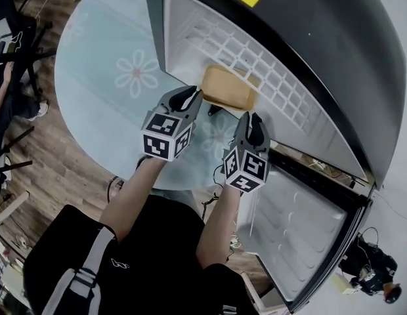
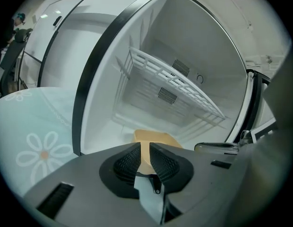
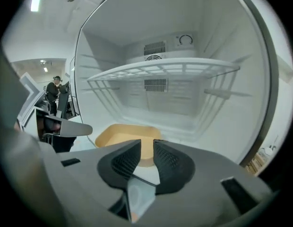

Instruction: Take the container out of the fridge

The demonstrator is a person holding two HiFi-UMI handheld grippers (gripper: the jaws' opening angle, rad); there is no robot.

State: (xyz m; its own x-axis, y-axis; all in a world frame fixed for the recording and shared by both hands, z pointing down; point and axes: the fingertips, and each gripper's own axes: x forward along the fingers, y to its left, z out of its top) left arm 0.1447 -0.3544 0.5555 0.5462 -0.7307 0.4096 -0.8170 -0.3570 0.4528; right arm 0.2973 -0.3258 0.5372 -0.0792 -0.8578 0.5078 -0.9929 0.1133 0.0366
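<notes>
Container (image 1: pixel 228 88) sat on fridge (image 1: pixel 185 20) floor, at front lip. Left hand-held gripper (image 1: pixel 193 94) pinched near rim, jaws almost together. Right hand-held gripper (image 1: pixel 251 118) clamped rim alongside. 2 grips likely meant level, steady pull-out.

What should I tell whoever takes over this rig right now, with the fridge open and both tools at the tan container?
Left tool: jaws look closed on the container at its left near edge.
Right tool: jaws a narrow gap apart at the container's right near corner; a grip there is not certain.
Container: on the fridge floor, under the wire shelf, not yet out.
Done: door open, both tools brought to the container.
Left: confirm the right grip, probably lift slightly, then draw it straight out below the shelf.
</notes>
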